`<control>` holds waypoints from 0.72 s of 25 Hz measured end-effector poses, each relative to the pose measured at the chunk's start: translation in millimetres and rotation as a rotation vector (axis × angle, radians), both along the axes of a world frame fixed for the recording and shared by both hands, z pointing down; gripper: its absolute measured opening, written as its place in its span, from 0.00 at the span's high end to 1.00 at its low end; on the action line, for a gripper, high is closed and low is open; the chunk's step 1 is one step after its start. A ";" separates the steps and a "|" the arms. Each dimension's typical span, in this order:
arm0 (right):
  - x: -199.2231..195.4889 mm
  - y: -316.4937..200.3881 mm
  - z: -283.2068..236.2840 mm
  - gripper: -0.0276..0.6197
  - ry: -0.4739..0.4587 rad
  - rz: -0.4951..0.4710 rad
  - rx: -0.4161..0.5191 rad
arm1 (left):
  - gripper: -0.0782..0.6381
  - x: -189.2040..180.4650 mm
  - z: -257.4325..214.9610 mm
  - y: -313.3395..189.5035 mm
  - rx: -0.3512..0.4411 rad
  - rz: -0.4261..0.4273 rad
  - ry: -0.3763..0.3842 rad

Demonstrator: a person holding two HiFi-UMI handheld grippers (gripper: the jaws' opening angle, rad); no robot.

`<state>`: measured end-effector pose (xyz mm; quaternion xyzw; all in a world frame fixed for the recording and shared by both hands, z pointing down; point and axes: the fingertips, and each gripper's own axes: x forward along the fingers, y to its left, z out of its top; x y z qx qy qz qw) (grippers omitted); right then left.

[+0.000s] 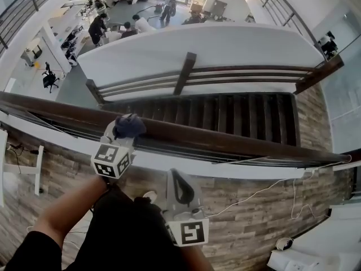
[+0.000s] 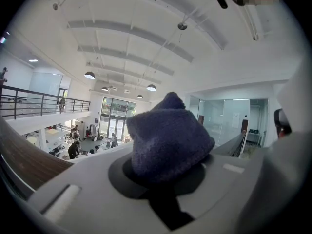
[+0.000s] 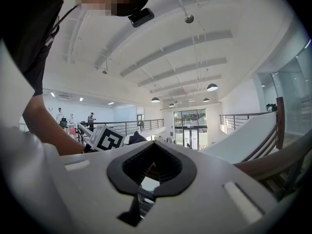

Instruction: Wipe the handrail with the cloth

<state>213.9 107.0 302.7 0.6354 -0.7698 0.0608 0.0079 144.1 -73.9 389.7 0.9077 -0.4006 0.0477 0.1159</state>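
A dark brown wooden handrail [image 1: 225, 141] runs across the head view from left to right. A dark blue fuzzy cloth [image 1: 130, 126] rests on top of it, and my left gripper [image 1: 127, 131] is shut on that cloth. The cloth [image 2: 168, 138] bulges out between the jaws in the left gripper view, with the rail [image 2: 29, 162] at the lower left. My right gripper [image 1: 179, 176] hangs below the rail near my body, shut and empty. From the right gripper view [image 3: 152, 172] the rail [image 3: 273, 162] passes on the right.
Beyond the rail a dark staircase [image 1: 225, 112] drops down, with a second wooden railing [image 1: 186, 75] on its far side. A thin white cable [image 1: 265, 191] trails over the wood-patterned floor. Several people work at desks on the floor far below [image 1: 113, 21].
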 end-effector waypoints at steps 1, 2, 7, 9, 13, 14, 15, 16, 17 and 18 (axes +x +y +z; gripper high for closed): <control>0.8 1.1 1.2 0.95 -0.001 -0.002 -0.003 | 0.82 1.1 0.2 -0.6 -0.006 -0.008 0.000; 1.5 2.2 2.7 0.95 -0.001 -0.003 -0.007 | 0.82 2.2 0.6 -0.9 -0.011 -0.013 -0.002; 4.5 7.5 7.3 0.95 -0.008 -0.002 -0.010 | 0.82 12.0 0.4 0.8 -0.020 -0.013 -0.009; 5.5 8.7 7.8 0.95 -0.013 0.000 -0.009 | 0.82 17.2 -0.7 1.8 -0.018 -0.011 -0.007; 11.1 13.5 6.8 0.95 -0.032 0.017 -0.006 | 0.82 33.3 0.2 9.4 -0.019 0.020 -0.010; 12.9 15.2 5.7 0.95 -0.039 0.022 -0.006 | 0.82 38.2 0.3 11.9 -0.024 0.034 -0.009; 14.8 16.9 4.5 0.95 -0.040 0.027 -0.005 | 0.82 43.2 0.2 14.1 -0.029 0.049 -0.008; 16.8 18.9 3.6 0.95 -0.032 0.032 -0.004 | 0.82 47.8 0.1 15.8 -0.032 0.062 -0.008; 18.6 21.0 2.8 0.95 -0.021 0.036 -0.003 | 0.82 51.9 0.1 17.1 -0.033 0.070 -0.011; 20.4 23.0 1.8 0.95 -0.014 0.042 -0.002 | 0.82 55.6 0.1 18.2 -0.033 0.074 -0.014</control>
